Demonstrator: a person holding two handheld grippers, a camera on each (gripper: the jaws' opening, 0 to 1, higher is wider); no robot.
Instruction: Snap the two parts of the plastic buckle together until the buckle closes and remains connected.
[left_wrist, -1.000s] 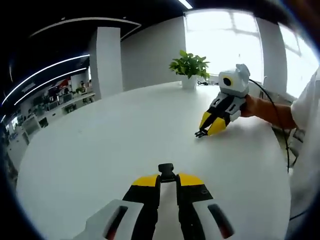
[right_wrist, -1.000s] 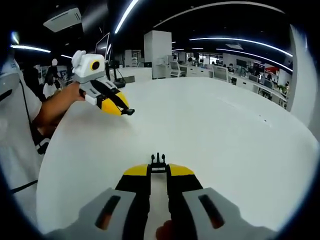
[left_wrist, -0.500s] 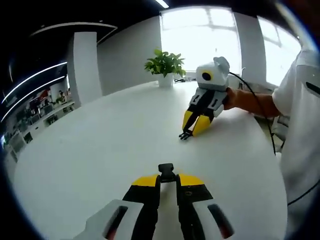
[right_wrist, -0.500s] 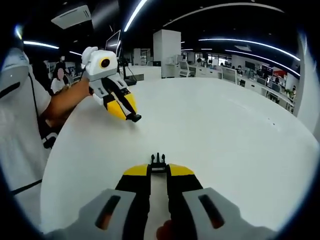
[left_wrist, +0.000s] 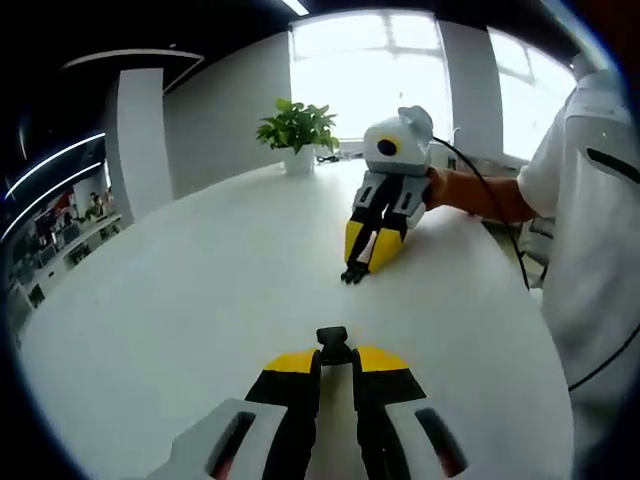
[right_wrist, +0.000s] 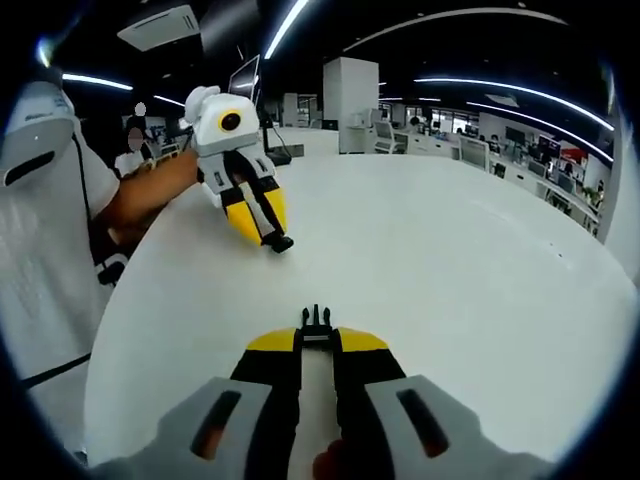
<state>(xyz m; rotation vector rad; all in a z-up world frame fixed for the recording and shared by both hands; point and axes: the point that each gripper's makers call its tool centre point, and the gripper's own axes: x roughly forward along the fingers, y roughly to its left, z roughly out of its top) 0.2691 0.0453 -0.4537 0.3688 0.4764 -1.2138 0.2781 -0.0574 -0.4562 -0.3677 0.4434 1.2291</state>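
Buckle halves are both off the table right now, one pinched in each gripper. The socket half (left_wrist: 333, 341) is clamped at the tips of the left gripper (left_wrist: 335, 362), jaws closed tight on it. The pronged half (right_wrist: 316, 322) is gripped the same way by the right gripper (right_wrist: 317, 342). Both grippers are held over the white round table (left_wrist: 200, 300), well apart and angled toward each other. A potted plant (left_wrist: 296, 135) can be seen at the far edge.
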